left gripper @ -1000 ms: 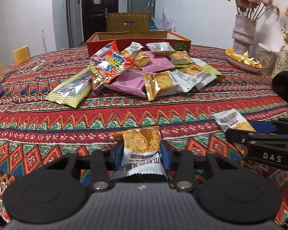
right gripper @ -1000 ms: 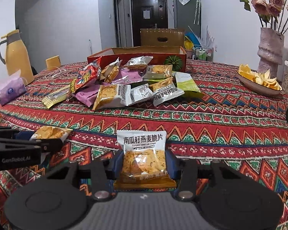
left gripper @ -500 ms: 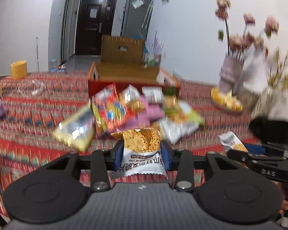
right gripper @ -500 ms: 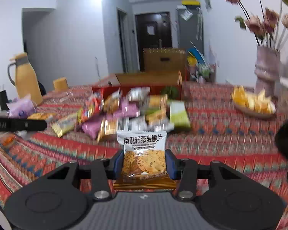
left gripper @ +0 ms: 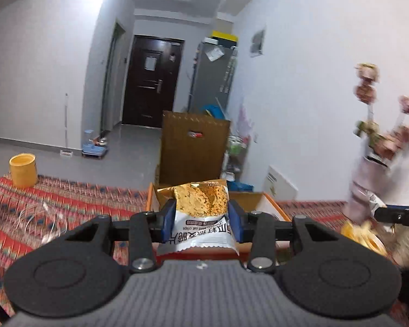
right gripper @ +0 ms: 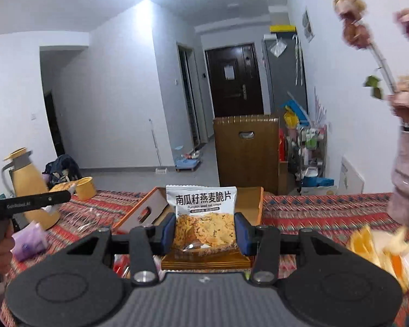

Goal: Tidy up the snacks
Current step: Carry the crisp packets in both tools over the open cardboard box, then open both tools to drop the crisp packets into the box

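Note:
My left gripper (left gripper: pixel 201 219) is shut on a small oat crisp packet (left gripper: pixel 201 212), held upside down with its orange end up. Behind it shows the orange cardboard box (left gripper: pixel 275 205), open at the top. My right gripper (right gripper: pixel 204 230) is shut on a second oat crisp packet (right gripper: pixel 203 218), white top upright, orange bottom toward me. The same box (right gripper: pixel 147 212) stands right behind that packet. The pile of other snacks is hidden below both grippers. The right gripper's arm (left gripper: pixel 398 214) shows at the right edge of the left view, the left one (right gripper: pixel 30 203) at the left of the right view.
On the patterned tablecloth (right gripper: pixel 313 212) stand a yellow jug (right gripper: pixel 30 188), a yellow cup (left gripper: pixel 23 170), a purple tissue pack (right gripper: pixel 30 241), a plate of yellow crisps (right gripper: pixel 387 250) and a vase of flowers (left gripper: pixel 368 179). A wooden chair back (right gripper: pixel 246 152) rises behind the box.
Both grippers have lifted with their packets and moved toward the box. The snack pile has dropped out of sight and the room beyond now fills the views.

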Demonstrator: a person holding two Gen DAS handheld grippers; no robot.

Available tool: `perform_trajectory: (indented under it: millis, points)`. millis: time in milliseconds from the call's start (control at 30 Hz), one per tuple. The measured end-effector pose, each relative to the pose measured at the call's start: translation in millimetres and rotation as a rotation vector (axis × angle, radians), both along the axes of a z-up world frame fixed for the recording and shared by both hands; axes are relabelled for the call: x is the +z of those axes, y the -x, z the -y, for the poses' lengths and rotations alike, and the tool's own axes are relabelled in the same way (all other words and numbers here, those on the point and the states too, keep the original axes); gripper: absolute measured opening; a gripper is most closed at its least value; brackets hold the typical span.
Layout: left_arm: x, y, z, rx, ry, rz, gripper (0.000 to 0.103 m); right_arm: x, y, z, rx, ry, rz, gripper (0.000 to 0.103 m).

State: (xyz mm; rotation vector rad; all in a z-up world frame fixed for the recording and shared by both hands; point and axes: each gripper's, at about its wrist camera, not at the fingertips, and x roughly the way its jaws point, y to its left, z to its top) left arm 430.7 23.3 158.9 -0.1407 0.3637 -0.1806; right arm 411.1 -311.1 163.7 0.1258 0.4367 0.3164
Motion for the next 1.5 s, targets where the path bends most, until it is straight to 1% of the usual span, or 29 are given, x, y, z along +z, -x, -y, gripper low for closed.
perform_trajectory:
  millis: [33,100,133,167,200,300,400,500,567,600,633,700,733,767,800,833,900,967,1033,1100,1167,1233,1267,1300,1367,1400,1433,1500]
  points:
    - [1,-18,0,0.010,0.023,-0.013,0.041,1,-25,-2,-0.004,-0.001,-0.009,0.045]
    - [0,-53,0,0.013,0.051,-0.031,0.041,-2,-74,-11,-0.013,0.040,-0.020,0.045]
    - [-2,-70,2,0.000,0.056,-0.034,0.041,-5,-95,-15,-0.032,0.060,-0.023,0.045]
    - [-4,-85,3,-0.016,0.051,-0.034,0.041,-10,-117,-21,-0.041,0.087,-0.038,0.045]
    - [-8,-103,5,-0.010,0.047,-0.043,0.041,-16,-140,-27,-0.044,0.101,-0.061,0.045]
    - [-23,-151,11,0.008,0.012,-0.079,0.041,-43,-208,-35,-0.067,0.114,-0.142,0.045]
    - [-49,-199,13,0.020,-0.030,-0.141,0.041,-73,-254,-40,-0.101,0.129,-0.203,0.045]
    - [-82,-243,14,0.042,-0.075,-0.231,0.041,-101,-294,-45,-0.127,0.123,-0.271,0.045]
    - [-99,-265,15,0.069,-0.103,-0.266,0.041,-116,-312,-53,-0.135,0.169,-0.280,0.045]
    - [-108,-273,16,0.083,-0.128,-0.279,0.042,-123,-318,-57,-0.137,0.197,-0.279,0.047]
    - [-115,-278,17,0.091,-0.146,-0.285,0.043,-131,-318,-61,-0.138,0.217,-0.279,0.047]
    - [-128,-281,19,0.095,-0.180,-0.282,0.045,-145,-327,-68,-0.139,0.255,-0.288,0.050]
    - [-128,-280,21,0.088,-0.187,-0.281,0.048,-147,-329,-71,-0.130,0.264,-0.301,0.054]
    - [-127,-277,23,0.065,-0.180,-0.250,0.053,-149,-329,-72,-0.124,0.270,-0.298,0.058]
    - [-126,-274,25,0.054,-0.181,-0.221,0.069,-149,-327,-74,-0.118,0.268,-0.297,0.064]
    - [-127,-272,28,0.064,-0.205,-0.217,0.074,-150,-324,-76,-0.113,0.268,-0.292,0.066]
    - [-128,-274,35,0.079,-0.253,-0.226,0.073,-151,-318,-83,-0.119,0.293,-0.283,0.069]
    - [-128,-275,38,0.074,-0.269,-0.229,0.073,-152,-313,-88,-0.124,0.328,-0.280,0.073]
    - [-127,-275,38,0.071,-0.258,-0.227,0.073,-154,-312,-89,-0.134,0.347,-0.287,0.076]
    - [-124,-277,34,0.079,-0.224,-0.224,0.074,-154,-308,-91,-0.136,0.361,-0.297,0.079]
    - [-121,-276,28,0.094,-0.198,-0.233,0.074,-152,-307,-90,-0.120,0.347,-0.294,0.080]
    - [-111,-265,18,0.115,-0.149,-0.242,0.074,-142,-298,-87,-0.148,0.343,-0.269,0.079]
    - [-103,-258,14,0.107,-0.123,-0.248,0.074,-135,-291,-84,-0.157,0.340,-0.257,0.079]
    - [-95,-251,12,0.095,-0.108,-0.247,0.074,-125,-286,-81,-0.159,0.323,-0.248,0.080]
    - [-70,-232,10,0.075,-0.106,-0.218,0.074,-101,-269,-76,-0.158,0.292,-0.222,0.083]
    - [-57,-221,9,0.070,-0.108,-0.198,0.078,-89,-259,-74,-0.158,0.290,-0.209,0.086]
    - [-44,-211,9,0.066,-0.106,-0.179,0.084,-75,-247,-73,-0.163,0.290,-0.188,0.088]
    - [-17,-188,11,0.059,-0.083,-0.153,0.085,-51,-227,-67,-0.178,0.276,-0.163,0.090]
